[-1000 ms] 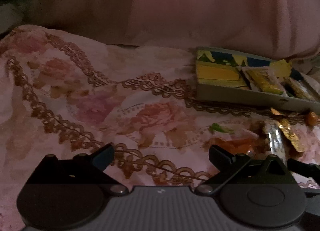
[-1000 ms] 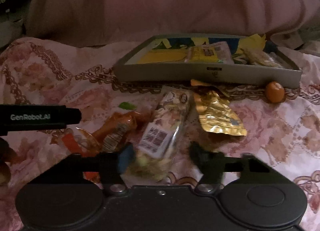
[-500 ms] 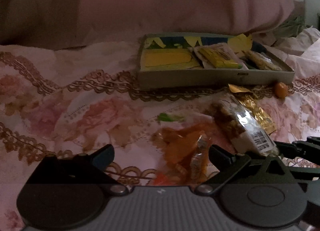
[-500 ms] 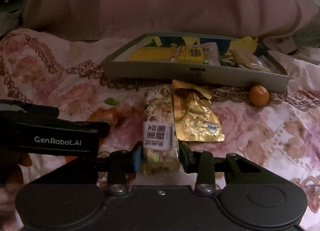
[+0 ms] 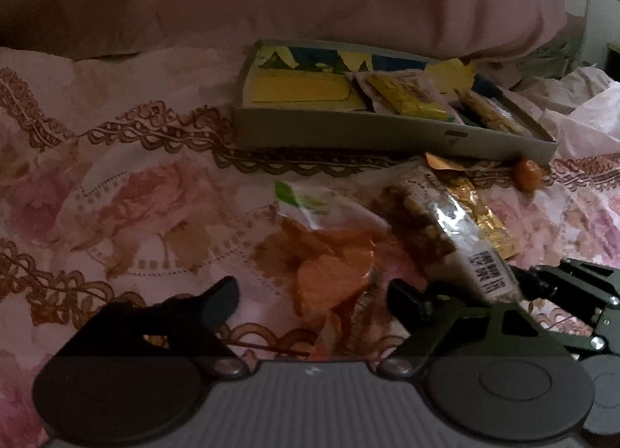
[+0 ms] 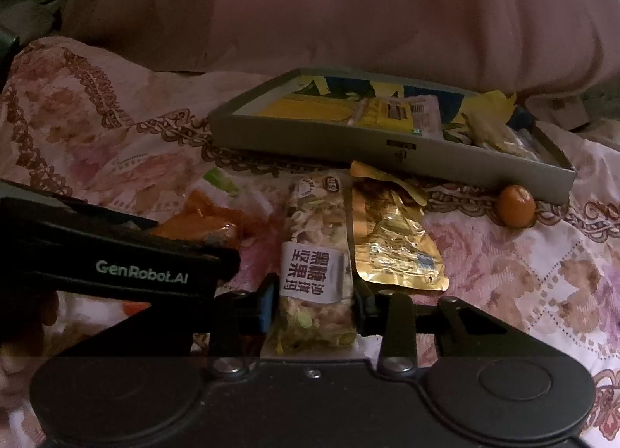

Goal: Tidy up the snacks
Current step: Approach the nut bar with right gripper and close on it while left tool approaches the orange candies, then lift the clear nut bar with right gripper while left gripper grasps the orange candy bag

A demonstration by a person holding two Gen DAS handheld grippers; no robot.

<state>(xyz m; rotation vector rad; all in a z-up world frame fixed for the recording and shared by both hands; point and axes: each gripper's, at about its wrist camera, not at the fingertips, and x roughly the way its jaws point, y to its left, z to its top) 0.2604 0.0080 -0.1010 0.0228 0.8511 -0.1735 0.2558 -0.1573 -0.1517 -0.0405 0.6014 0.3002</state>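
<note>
Right tool (image 6: 314, 306): low and level over the bed (image 6: 523, 266), pinching the near end of the nut bar (image 6: 316, 238), which points toward the tray (image 6: 387, 145).
Left tool (image 5: 310, 297): spread wide, low above the orange snack bag (image 5: 329, 266); gold packet (image 6: 395, 246) just beside the bar.

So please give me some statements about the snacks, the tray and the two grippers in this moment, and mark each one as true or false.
1. The right gripper is shut on the nut bar. True.
2. The left gripper holds the orange snack bag. False: its jaws stand open, with the bag lying on the bedspread between them.
3. The gold packet lies inside the grey tray. False: it lies on the bedspread in front of the tray.
4. The small orange fruit sits outside the tray, near its corner. True.
5. The tray already contains a yellow packet. True.
</note>
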